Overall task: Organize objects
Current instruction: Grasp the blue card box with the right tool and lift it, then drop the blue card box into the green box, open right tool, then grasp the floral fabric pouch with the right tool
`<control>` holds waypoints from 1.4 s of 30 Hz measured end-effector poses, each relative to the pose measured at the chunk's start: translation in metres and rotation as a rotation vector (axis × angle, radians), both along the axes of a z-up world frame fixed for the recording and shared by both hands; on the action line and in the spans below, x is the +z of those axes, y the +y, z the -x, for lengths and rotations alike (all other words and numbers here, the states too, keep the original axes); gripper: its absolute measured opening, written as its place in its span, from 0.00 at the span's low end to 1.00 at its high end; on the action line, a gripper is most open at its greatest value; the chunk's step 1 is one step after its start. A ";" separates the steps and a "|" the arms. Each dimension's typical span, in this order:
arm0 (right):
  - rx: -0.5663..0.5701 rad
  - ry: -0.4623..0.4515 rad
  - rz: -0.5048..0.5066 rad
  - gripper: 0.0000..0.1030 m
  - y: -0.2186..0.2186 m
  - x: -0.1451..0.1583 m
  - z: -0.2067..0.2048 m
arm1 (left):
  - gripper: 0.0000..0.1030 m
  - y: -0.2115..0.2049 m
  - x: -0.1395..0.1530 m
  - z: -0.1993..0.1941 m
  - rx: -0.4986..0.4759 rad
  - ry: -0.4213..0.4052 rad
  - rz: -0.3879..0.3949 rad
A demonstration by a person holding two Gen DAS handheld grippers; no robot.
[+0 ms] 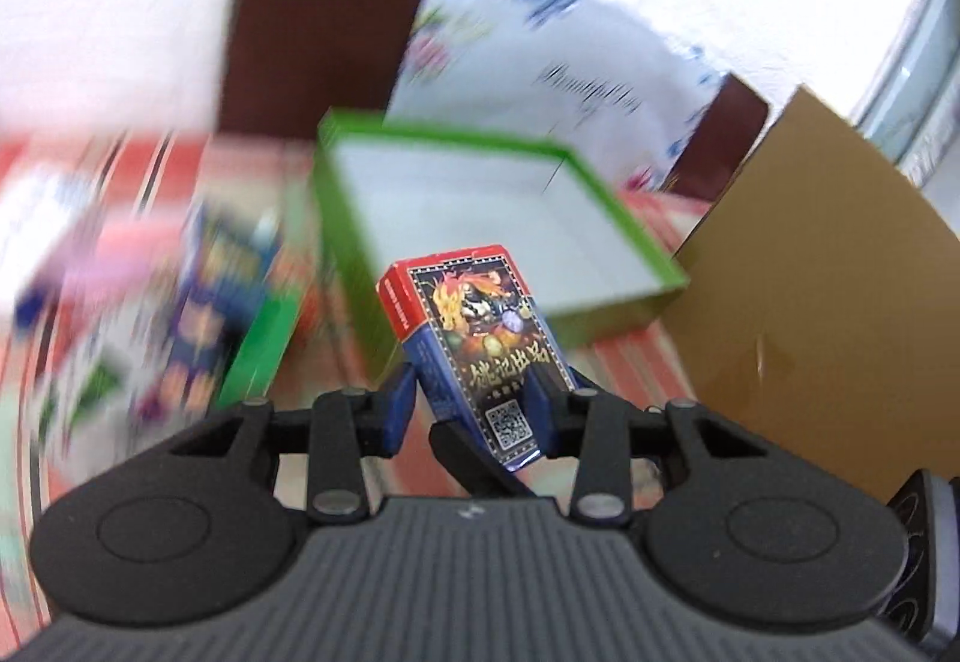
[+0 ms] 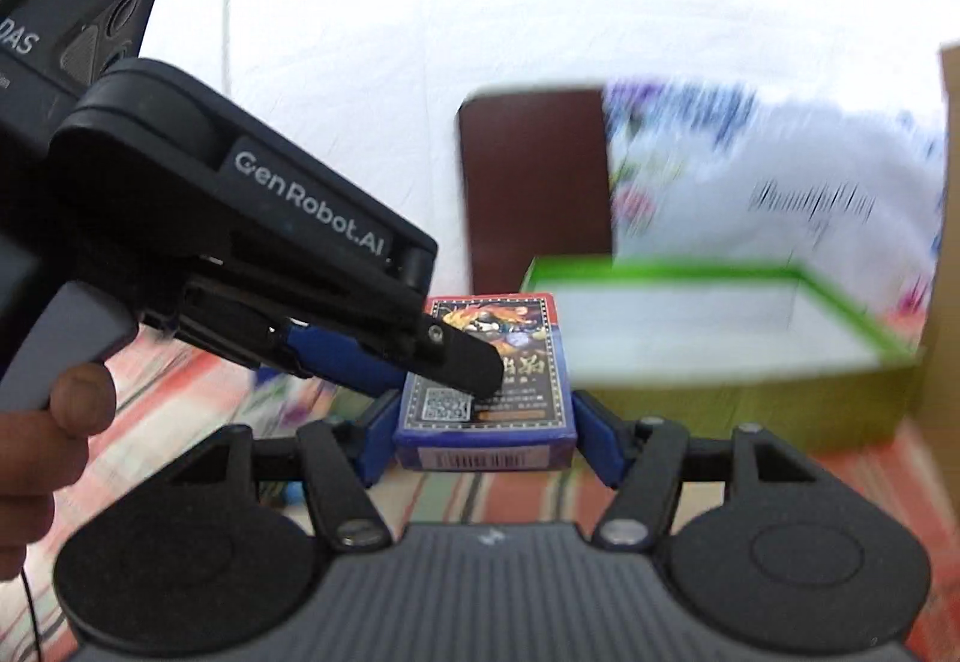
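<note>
A card box (image 1: 474, 326), red at the top and blue below with a QR code, hangs above the striped tablecloth (image 2: 480, 500). My left gripper (image 1: 480, 383) has its blue fingers against both sides of it. In the right wrist view the left gripper (image 2: 444, 380) reaches in from the left, and its black fingertip (image 2: 468, 362) lies on the printed face of the card box (image 2: 522, 332). My right gripper (image 2: 489, 428) clamps the box's two long edges. Just behind stands an empty green-rimmed tray box (image 1: 444, 134).
A brown cardboard box (image 1: 828, 272) stands at the right, against the green tray (image 2: 660, 266). A dark brown chair back (image 1: 324, 20) with a floral cloth (image 1: 540, 32) is behind. Blurred colourful boxes (image 1: 222, 302) lie at the left. A hand (image 2: 36, 434) holds the left gripper's handle.
</note>
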State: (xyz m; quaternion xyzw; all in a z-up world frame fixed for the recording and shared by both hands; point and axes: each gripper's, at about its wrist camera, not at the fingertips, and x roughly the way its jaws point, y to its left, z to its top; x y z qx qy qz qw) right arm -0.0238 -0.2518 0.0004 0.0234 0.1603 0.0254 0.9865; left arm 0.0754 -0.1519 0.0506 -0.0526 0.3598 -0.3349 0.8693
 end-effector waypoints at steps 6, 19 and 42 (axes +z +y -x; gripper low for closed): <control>-0.094 -0.001 0.005 0.59 -0.045 0.000 -0.062 | 0.40 -0.055 0.000 -0.043 -0.027 -0.069 -0.068; -0.116 -0.004 -0.148 0.65 -0.041 -0.016 -0.018 | 0.41 0.017 -0.003 -0.020 0.070 -0.091 -0.046; 0.248 0.305 -0.061 0.60 0.098 -0.036 -0.058 | 0.79 0.192 -0.074 -0.030 0.352 0.079 0.014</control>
